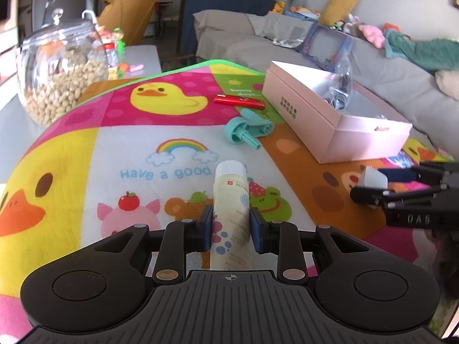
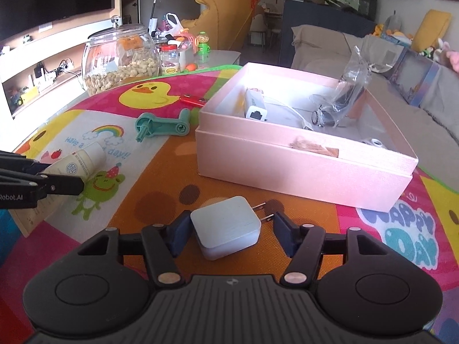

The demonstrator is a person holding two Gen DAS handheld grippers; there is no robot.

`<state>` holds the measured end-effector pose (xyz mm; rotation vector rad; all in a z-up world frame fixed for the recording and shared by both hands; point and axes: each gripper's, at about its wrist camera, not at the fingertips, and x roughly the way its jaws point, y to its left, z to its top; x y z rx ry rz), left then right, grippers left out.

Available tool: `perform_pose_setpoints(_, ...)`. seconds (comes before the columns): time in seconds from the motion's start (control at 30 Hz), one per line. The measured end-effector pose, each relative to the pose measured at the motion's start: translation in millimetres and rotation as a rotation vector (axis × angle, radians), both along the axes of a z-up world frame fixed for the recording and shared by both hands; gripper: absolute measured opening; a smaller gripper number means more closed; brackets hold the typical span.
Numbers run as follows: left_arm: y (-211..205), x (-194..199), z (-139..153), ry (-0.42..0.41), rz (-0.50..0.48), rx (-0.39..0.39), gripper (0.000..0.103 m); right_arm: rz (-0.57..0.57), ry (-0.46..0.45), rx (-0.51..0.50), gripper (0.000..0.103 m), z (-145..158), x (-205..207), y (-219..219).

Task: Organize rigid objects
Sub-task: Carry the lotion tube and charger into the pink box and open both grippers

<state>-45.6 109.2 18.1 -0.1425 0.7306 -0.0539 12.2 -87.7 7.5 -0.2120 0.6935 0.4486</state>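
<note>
We read "Have a good" under a rainbow on the play mat, "day!!" after it in the right wrist view, and "HAPPY DAY" in puffy letters near the right edge there; the green patch beside the duck reads something like "Sunny days". The left gripper carries "Robot.AI" on its side as seen from the right wrist, and the right gripper shows "DAS" on its side from the left wrist. The pink box has small dark print on its wall, too small for us to read. The left gripper lies low over the mat, its blue pads pressed against both sides of a cream tube that points away from it, a small red mark and fine print on its label. The right gripper sits low too, jaws apart around a white square charger; the left pad is at the charger's edge, the right pad stands clear beside the two metal prongs. The charger rests on the orange patch just in front of the box. The box is matte cardboard, open, holding a white adapter and a crinkled clear bag. On the mat lie a teal plastic crank and a glossy red lighter, near a glass jar of peanuts
</note>
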Motion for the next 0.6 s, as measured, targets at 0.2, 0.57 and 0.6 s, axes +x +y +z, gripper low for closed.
perform_pose_setpoints(0.2, -3, 1, 1, -0.004, 0.002, 0.002, 0.029, 0.001, 0.001, 0.0, 0.062, 0, -2, -3)
perform_pose_setpoints(0.57, -34, -26, 17, -0.052, -0.206, 0.041, 0.028, -0.054, -0.064, 0.049, 0.039, 37, -39, -33)
perform_pose_setpoints(0.6, -39, -29, 23, -0.066, -0.222, 0.044, 0.028, -0.068, -0.082, 0.063, 0.038, 42, -45, -39)
